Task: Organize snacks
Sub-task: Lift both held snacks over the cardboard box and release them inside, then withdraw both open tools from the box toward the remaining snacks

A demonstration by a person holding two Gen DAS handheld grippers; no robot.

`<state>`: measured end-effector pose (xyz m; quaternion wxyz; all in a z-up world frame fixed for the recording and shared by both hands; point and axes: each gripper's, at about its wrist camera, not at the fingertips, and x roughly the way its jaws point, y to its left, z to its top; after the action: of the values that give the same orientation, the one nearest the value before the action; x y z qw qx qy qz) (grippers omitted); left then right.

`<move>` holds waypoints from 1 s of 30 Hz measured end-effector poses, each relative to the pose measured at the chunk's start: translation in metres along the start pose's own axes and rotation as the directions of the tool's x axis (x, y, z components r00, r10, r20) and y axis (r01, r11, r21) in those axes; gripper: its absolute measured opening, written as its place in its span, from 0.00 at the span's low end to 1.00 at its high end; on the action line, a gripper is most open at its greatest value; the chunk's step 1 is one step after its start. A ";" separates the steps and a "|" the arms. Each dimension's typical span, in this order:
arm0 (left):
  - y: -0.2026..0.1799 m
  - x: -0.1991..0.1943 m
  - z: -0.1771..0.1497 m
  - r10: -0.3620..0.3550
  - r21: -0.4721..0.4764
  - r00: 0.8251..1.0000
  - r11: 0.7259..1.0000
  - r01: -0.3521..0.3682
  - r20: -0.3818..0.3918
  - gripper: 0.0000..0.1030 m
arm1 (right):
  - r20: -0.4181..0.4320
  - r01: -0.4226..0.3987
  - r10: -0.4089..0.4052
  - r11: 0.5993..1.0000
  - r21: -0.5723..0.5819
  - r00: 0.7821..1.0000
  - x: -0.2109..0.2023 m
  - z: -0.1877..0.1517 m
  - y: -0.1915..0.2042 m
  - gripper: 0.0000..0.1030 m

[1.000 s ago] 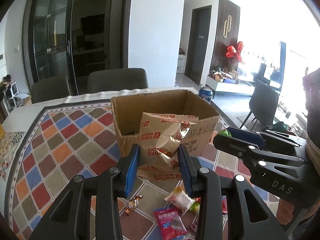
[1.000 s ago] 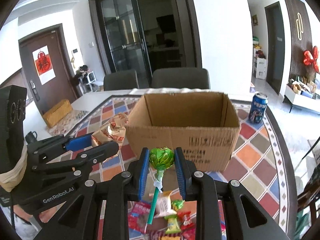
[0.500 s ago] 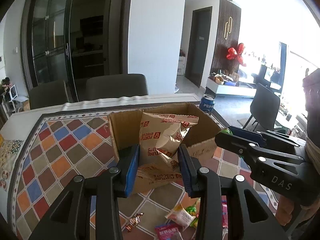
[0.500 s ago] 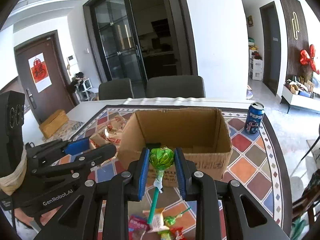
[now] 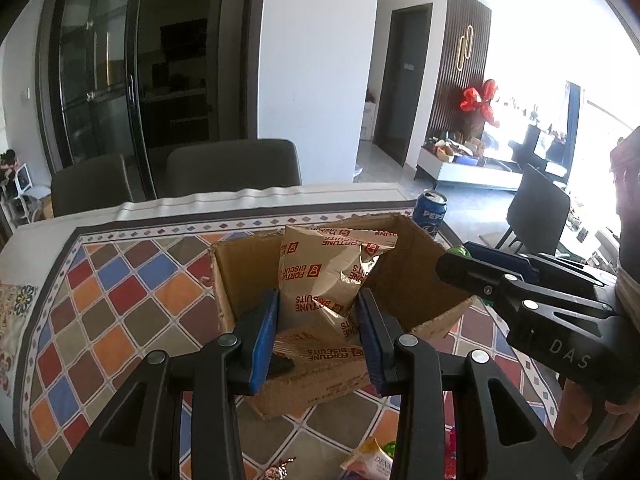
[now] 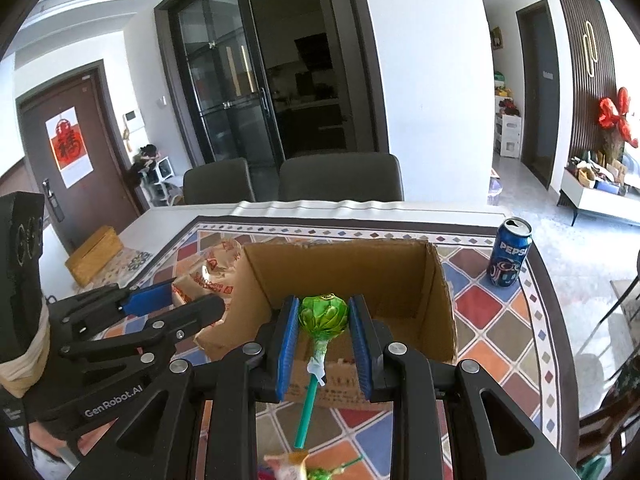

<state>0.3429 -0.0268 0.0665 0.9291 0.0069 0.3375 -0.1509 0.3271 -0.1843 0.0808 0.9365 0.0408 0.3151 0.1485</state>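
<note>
The left tool (image 5: 316,336) clamps a Fortune Biscuits packet (image 5: 320,276) above the open cardboard box (image 5: 404,276). The right tool (image 6: 324,340) grips a green lollipop (image 6: 323,316) (stick hanging down) over the box's near wall. A Pepsi can (image 6: 509,256) stands beyond the box.

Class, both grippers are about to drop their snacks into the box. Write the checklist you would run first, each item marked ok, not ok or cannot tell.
1. Left gripper shut on biscuit bag: ok.
2. Right gripper shut on lollipop: ok.
3. Box open at top: ok.
4. Bag over the opening: ok.
5. Lollipop past the near wall: cannot tell.
6. Pepsi can apart from box: ok.
</note>
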 end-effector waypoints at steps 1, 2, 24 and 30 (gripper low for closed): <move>0.000 0.004 0.001 -0.001 -0.003 1.000 1.000 0.001 -0.007 0.37 | -0.001 0.000 0.000 1.000 0.003 1.000 0.002 0.002 -0.002 0.26; 0.001 0.008 0.002 -0.003 -0.005 1.000 1.000 0.003 -0.013 0.37 | -0.007 -0.001 0.001 1.000 0.010 1.000 0.006 0.003 -0.004 0.26; -0.009 -0.013 -0.008 0.090 0.019 0.995 0.996 -0.091 0.029 0.67 | -0.021 0.038 -0.037 0.998 0.047 0.999 0.003 -0.007 -0.014 0.47; -0.015 -0.037 -0.021 0.086 0.006 0.996 0.996 -0.086 0.040 0.70 | -0.001 0.031 -0.031 0.999 0.025 1.000 -0.021 -0.020 -0.005 0.47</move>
<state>0.2988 -0.0291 0.0751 0.9412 0.0218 0.3179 -0.1122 0.3005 -0.1955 0.0760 0.9379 0.0477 0.3180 0.1300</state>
